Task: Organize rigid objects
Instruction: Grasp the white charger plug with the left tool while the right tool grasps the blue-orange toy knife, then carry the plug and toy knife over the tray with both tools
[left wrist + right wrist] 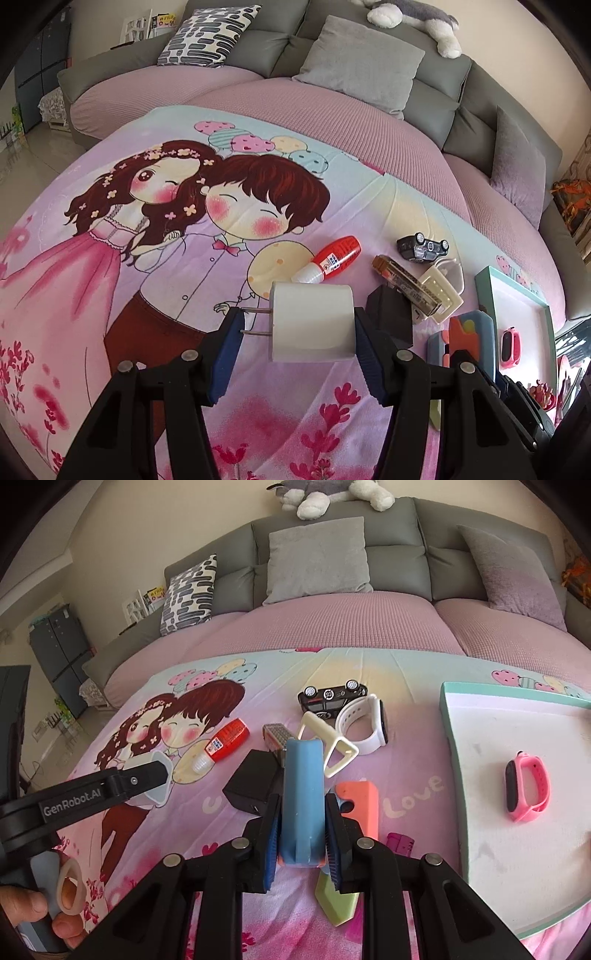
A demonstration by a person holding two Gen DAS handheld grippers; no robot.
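Observation:
My left gripper (pixel 295 323) is shut on a white plug adapter (pixel 314 321) held clear of the cartoon blanket, its two metal prongs against the left pad. The right wrist view shows that same gripper (pixel 159 775) from the side with the adapter (pixel 157 794). My right gripper (pixel 303 801) is shut on a blue block (pixel 303 794) standing on edge between the pads. A teal-rimmed white tray (pixel 448 716) lies at the right and holds a pink watch (pixel 528 786).
On the blanket lie a red bottle (pixel 225 744), a black box (pixel 255 782), a toy car (pixel 332 696), a white watch (pixel 365 723), a cream frame (pixel 328 746), an orange piece (pixel 360 805) and a green piece (pixel 336 901). A grey sofa with cushions (pixel 317 561) stands behind.

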